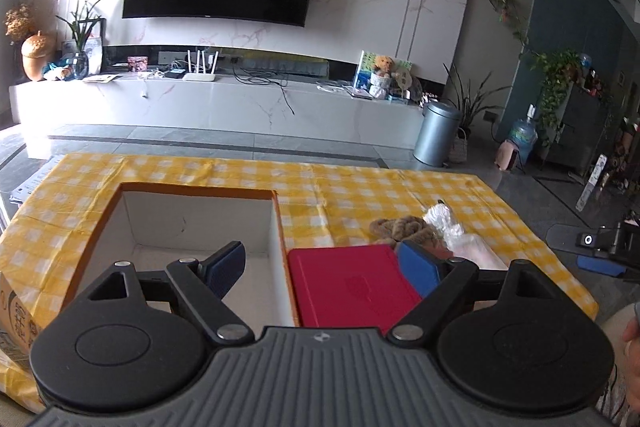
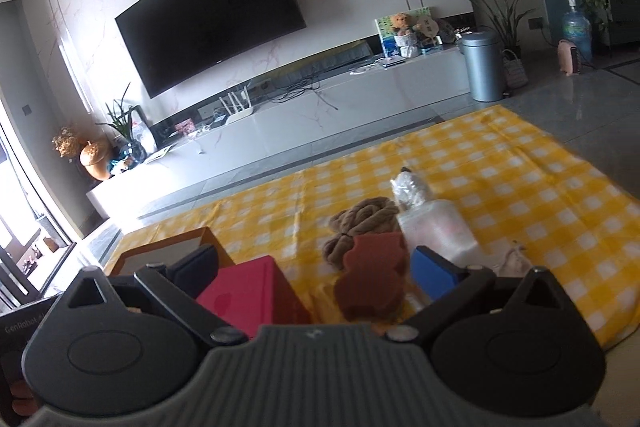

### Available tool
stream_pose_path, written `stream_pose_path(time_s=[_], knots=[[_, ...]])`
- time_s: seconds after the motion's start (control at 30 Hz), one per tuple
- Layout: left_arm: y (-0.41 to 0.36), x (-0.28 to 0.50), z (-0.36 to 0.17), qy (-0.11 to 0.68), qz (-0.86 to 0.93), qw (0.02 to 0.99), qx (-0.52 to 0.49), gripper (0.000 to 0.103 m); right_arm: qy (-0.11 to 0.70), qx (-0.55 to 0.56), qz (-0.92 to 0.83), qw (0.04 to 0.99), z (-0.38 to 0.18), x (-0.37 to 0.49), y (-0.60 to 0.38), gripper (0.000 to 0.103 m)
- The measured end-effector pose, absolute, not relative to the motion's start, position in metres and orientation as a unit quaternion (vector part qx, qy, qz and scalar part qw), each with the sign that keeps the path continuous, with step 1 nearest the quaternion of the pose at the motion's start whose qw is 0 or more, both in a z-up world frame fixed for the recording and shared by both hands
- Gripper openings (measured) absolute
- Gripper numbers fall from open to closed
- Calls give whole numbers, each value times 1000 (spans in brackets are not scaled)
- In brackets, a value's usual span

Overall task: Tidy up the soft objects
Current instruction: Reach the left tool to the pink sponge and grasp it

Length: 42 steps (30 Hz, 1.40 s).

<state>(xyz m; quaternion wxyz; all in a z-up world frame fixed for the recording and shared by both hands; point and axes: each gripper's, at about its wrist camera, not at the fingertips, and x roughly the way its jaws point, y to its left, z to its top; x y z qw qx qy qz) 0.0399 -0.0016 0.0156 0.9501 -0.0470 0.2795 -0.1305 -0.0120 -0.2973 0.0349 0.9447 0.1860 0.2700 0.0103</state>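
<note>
An open cardboard box (image 1: pixel 200 219) with an orange rim and a white inside stands on the yellow checked cloth (image 1: pixel 360 183). A flat red box (image 1: pixel 348 287) lies against its right side. My left gripper (image 1: pixel 322 269) is open, its left finger over the box's inside and its right finger over the red box's far corner. Nothing is held. Further right lie a brown yarn bundle (image 1: pixel 404 231), a white plush toy (image 1: pixel 440 219) and a pale pink bag (image 1: pixel 480 251). My right gripper (image 2: pixel 316 267) is open above the red box (image 2: pixel 248 287) and a rust-brown foam piece (image 2: pixel 372 279).
The table's near right edge drops to grey floor tiles (image 2: pixel 580 99). A silver bin (image 1: pixel 436 133) stands by the white TV bench (image 1: pixel 240 99). A printed carton (image 1: pixel 12 315) sits at the near left. A hand (image 1: pixel 632 347) shows at the right edge. My right gripper (image 1: pixel 588 251) hovers right of the table.
</note>
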Motion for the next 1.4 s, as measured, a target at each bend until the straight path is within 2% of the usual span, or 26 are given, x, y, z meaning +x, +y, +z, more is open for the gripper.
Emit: stream_pose_path(time_s=[0.23, 0.43, 0.5, 0.57, 0.8, 1.13, 1.23, 1.4], knots=[[-40, 49, -11, 346, -189, 918, -36, 101, 316, 164, -57, 933, 2, -6, -332, 100], [-66, 51, -25, 360, -196, 912, 0, 101, 382, 169, -34, 908, -37, 20, -331, 100], [-73, 54, -27, 365, -200, 909, 7, 101, 413, 154, -32, 897, -50, 30, -325, 95], [-80, 56, -25, 363, -197, 910, 18, 101, 425, 138, -36, 894, -58, 37, -321, 95], [-108, 67, -16, 352, -192, 915, 47, 101, 435, 173, -53, 882, -70, 45, -336, 95], [-174, 130, -37, 430, -218, 869, 109, 101, 408, 269, -67, 870, -73, 31, -369, 96], [-180, 148, -50, 471, -207, 854, 72, 101, 407, 262, -67, 873, -73, 32, -366, 96], [-203, 171, -58, 481, -212, 844, 108, 101, 423, 280, -59, 860, -83, 38, -370, 96]])
